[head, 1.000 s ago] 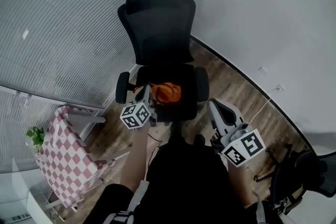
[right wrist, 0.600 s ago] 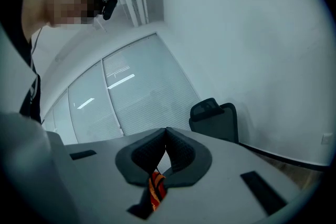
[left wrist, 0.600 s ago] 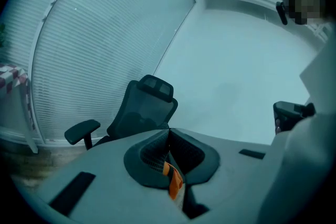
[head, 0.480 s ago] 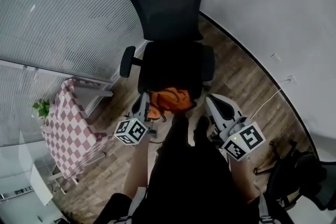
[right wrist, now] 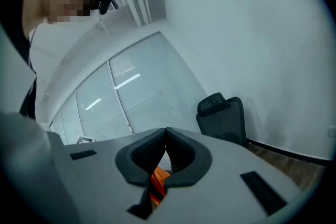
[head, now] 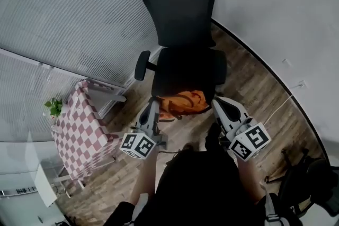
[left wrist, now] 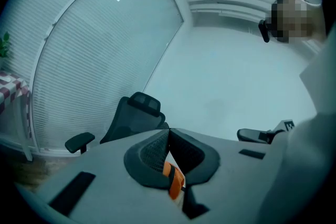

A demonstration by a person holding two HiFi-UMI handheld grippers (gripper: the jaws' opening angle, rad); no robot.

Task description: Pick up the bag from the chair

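Observation:
An orange bag [head: 181, 103] hangs between my two grippers, just in front of the black office chair [head: 185, 13] and off its seat. My left gripper [head: 154, 107] is at the bag's left side. In the left gripper view this gripper [left wrist: 169, 132] has its jaws together, with an orange strap [left wrist: 174, 181] pinched between them. My right gripper [head: 216, 102] is at the bag's right side. The right gripper view shows that gripper [right wrist: 166, 131] also closed, with orange fabric [right wrist: 157, 184] caught low in its jaws. The chair seat [head: 188, 69] is bare.
A pink-and-white checked stool [head: 79, 127] stands at the left, with a small plant [head: 53, 107] beside it. Blinds on a glass wall [head: 79, 13] run behind the chair. A second dark chair [head: 312, 182] sits at the lower right. The floor is wood.
The bag has left the chair seat and come towards me and upward with the left gripper. The right gripper has drawn closer to the bag's right side.

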